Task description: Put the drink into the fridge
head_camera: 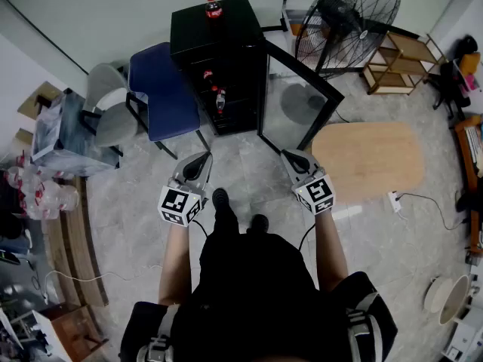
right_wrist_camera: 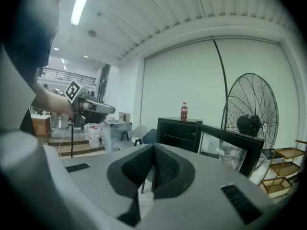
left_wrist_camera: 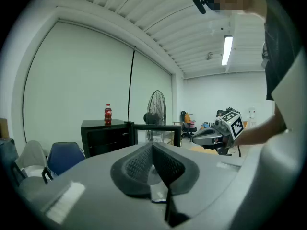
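Note:
A red cola bottle [head_camera: 213,7] stands upright on top of the black fridge [head_camera: 226,32], also seen as the bottle [left_wrist_camera: 108,114] and the bottle [right_wrist_camera: 183,111] in the two gripper views. The fridge's glass door [head_camera: 296,100] hangs open to the right. Inside, on the shelves, stand other bottles [head_camera: 219,100]. My left gripper [head_camera: 202,157] and right gripper [head_camera: 287,155] are held side by side over the floor, well short of the fridge. Both are shut with nothing between the jaws: left gripper [left_wrist_camera: 152,150], right gripper [right_wrist_camera: 153,150].
A blue chair [head_camera: 161,89] and a grey chair [head_camera: 109,104] stand left of the fridge. A large floor fan [head_camera: 349,19] and a wooden shelf [head_camera: 398,62] are at the back right. A low wooden table [head_camera: 367,159] lies right of the open door. Clutter lines the left wall.

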A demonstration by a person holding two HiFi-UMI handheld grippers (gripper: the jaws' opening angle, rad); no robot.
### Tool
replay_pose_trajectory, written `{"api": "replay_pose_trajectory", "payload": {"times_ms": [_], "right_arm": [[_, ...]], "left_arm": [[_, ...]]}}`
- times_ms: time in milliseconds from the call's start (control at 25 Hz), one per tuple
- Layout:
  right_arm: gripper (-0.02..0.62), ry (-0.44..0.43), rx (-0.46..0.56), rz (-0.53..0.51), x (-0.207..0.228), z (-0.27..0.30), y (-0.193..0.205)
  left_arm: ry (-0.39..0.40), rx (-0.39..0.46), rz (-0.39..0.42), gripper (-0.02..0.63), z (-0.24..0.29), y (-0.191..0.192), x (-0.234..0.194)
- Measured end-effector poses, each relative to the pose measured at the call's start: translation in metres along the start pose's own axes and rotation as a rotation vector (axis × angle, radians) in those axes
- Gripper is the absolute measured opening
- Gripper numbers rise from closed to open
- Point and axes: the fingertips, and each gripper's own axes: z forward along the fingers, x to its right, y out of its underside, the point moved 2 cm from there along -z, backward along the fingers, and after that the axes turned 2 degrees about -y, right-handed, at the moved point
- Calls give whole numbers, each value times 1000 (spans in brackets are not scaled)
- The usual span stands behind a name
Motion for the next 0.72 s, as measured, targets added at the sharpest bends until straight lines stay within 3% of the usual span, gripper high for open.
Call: {"api": "replay_pose_trajectory", "payload": {"times_ms": [720], "right_arm": [[2, 31, -42, -12, 14, 14, 11]], "left_arm": [[-28, 14, -14, -2, 6, -2, -15]]}}
